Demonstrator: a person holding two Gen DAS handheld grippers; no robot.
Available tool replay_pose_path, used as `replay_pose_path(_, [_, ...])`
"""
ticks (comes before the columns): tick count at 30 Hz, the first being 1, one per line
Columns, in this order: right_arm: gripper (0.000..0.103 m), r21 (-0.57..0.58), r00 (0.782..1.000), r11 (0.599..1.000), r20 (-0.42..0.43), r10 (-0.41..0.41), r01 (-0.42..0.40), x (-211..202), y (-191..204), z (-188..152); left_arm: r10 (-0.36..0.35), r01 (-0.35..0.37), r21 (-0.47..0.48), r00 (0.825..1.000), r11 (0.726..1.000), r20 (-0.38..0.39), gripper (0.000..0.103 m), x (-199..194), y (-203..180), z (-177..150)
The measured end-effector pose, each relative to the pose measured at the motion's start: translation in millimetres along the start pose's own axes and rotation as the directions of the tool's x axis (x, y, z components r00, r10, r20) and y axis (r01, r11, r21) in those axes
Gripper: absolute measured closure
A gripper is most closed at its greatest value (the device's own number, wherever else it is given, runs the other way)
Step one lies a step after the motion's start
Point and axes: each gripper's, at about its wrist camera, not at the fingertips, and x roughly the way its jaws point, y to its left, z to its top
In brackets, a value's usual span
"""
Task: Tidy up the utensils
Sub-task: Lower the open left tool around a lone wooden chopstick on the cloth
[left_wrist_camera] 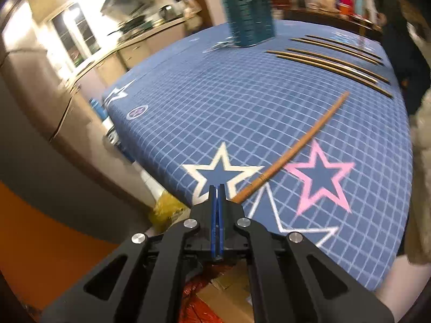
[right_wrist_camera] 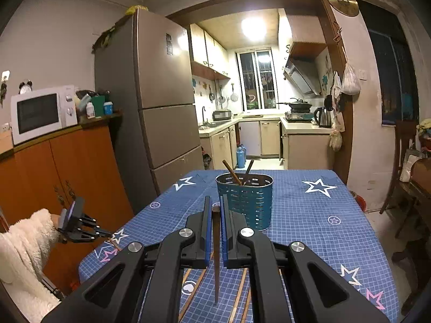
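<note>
A dark chopstick point(right_wrist_camera: 216, 255) is seen pinched between the narrowed jaws of the right gripper point(right_wrist_camera: 215, 210), held upright with its tip hanging down over the blue checked tablecloth point(right_wrist_camera: 309, 228), short of the teal perforated holder point(right_wrist_camera: 246, 202) in which two utensils point(right_wrist_camera: 237, 173) are already stood. The left gripper point(left_wrist_camera: 217, 188) is shown with its pads point(left_wrist_camera: 213, 202) pressed together and nothing between them, at the table's near edge, just beside the butt of a light wooden chopstick point(left_wrist_camera: 296, 148) lying loose across the cloth. Further dark chopsticks point(left_wrist_camera: 331, 62) are laid in rows near the holder. The stick is gripped only near its top, so it is judged likely to swing or slip if it is carried fast, and its low tip could catch the holder's rim unless raised first. The left view is blurred, so whether the loose stick is touched cannot be told; it could be knocked off the edge.
</note>
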Motion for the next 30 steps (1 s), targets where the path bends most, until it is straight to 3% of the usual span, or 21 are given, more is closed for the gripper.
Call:
replay_pose_path(4, [0.096,-0.001,1.000,1.000,-0.012,-0.026,0.026,11.7,3.1,1.2,-0.042,0.039,0.063,0.998,0.997,0.045,0.103,-12.9,-11.8,-9.8])
replay_pose_path(11, [0.096,-0.007,0.998,0.999,-0.048,-0.048,0.048,37.1,7.6,3.6,-0.036,0.021,0.120,0.992,0.993,0.122,0.103,-27.1,-23.8,-17.4])
replay_pose_path(16, [0.096,-0.017,0.997,0.999,-0.061,-0.051,0.050,50.1,15.5,4.8,0.072,-0.093,0.098,0.978,0.991,0.198,0.101,-45.9,-29.0,-10.1])
replay_pose_path(17, [0.096,-0.020,0.997,0.998,-0.062,-0.053,0.052,51.2,16.6,5.1,0.102,-0.122,0.087,0.975,0.989,0.199,0.094,-47.4,-30.0,-8.3])
replay_pose_path(20, [0.096,-0.025,0.997,0.998,-0.054,-0.055,0.054,51.4,18.3,7.8,0.155,-0.160,0.007,0.966,0.987,0.207,0.050,-55.9,-31.0,-6.8])
replay_pose_path(22, [0.096,-0.016,0.998,0.999,-0.048,-0.051,0.050,51.0,16.8,10.4,0.164,-0.164,-0.023,0.950,0.986,0.267,0.048,-63.0,-35.2,-10.2])
replay_pose_path(23, [0.096,-0.011,0.998,0.999,-0.044,-0.046,0.046,50.3,16.2,12.3,0.155,-0.160,-0.005,0.950,0.987,0.273,0.048,-62.6,-37.2,-10.6])
replay_pose_path(25, [0.096,-0.005,0.999,0.999,-0.035,-0.037,0.037,47.9,14.8,16.1,0.064,-0.080,0.060,0.971,0.995,0.229,0.048,-54.0,-36.5,-19.3])
replay_pose_path(26, [0.096,-0.003,0.999,0.999,-0.028,-0.032,0.032,45.9,14.7,18.6,-0.029,0.010,0.093,0.979,0.996,0.202,0.048,-50.0,-31.5,-21.1])
replay_pose_path(27, [0.096,-0.002,0.999,1.000,-0.020,-0.026,0.026,43.4,15.0,21.0,-0.135,0.114,0.126,0.974,0.986,0.179,0.048,-46.6,-28.9,-24.8])
replay_pose_path(28, [0.096,-0.001,1.000,1.000,-0.014,-0.020,0.020,40.8,14.0,22.8,-0.196,0.165,0.174,0.965,0.971,0.177,0.048,-44.8,-27.3,-29.3])
replay_pose_path(30, [0.096,0.003,1.000,1.000,0.003,-0.012,0.012,34.9,14.3,27.3,-0.174,0.140,0.186,0.967,0.973,0.184,0.048,-40.5,-21.3,-31.9])
